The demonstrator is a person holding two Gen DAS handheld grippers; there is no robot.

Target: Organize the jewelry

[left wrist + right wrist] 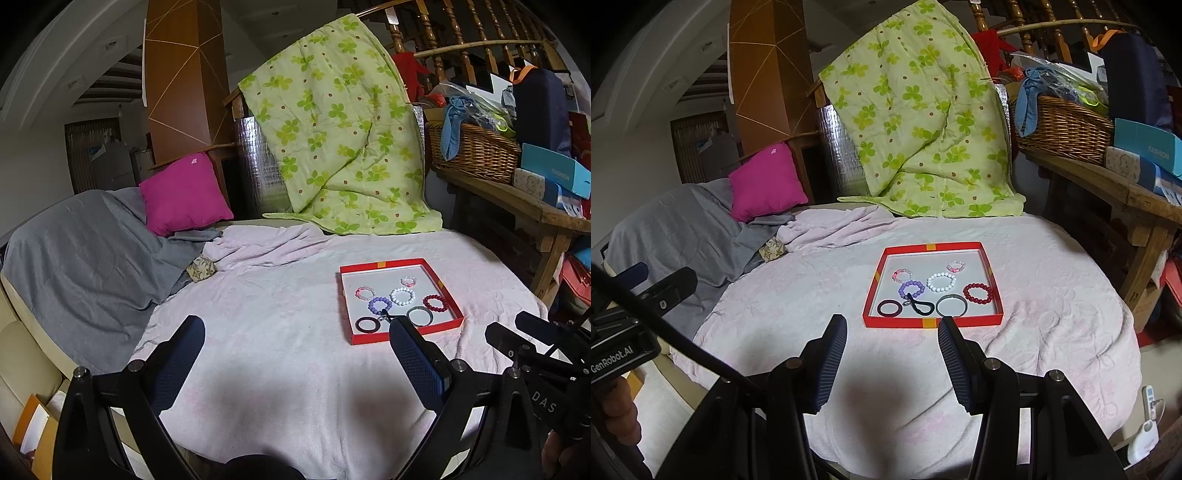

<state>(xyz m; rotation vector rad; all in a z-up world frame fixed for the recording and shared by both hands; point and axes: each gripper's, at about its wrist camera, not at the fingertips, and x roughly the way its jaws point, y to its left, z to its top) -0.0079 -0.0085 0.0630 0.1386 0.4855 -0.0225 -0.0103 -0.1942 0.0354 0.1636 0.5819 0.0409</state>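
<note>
A shallow red tray [875,280] [441,283] with a white floor lies on the pale pink blanket. Inside it lie several bracelets: a white bead one [941,281] [402,295], a dark red bead one [977,293] [434,302], a purple bead one [911,288] [380,305] with a black loop [921,306] attached, two small pink ones, a dark bangle [889,308] [365,324] and a clear grey bangle [952,305] [420,316]. My right gripper [892,326] stands open just short of the tray's near wall, nothing between its fingers. My left gripper [295,328] is open to the tray's left, empty.
A green clover quilt [923,110] hangs behind the bed, with a magenta pillow [764,182] and grey sheet [81,251] at the left. A wooden bench [1108,184] at the right carries a wicker basket [1063,127] and boxes. A white device [1145,432] lies at the blanket's right edge.
</note>
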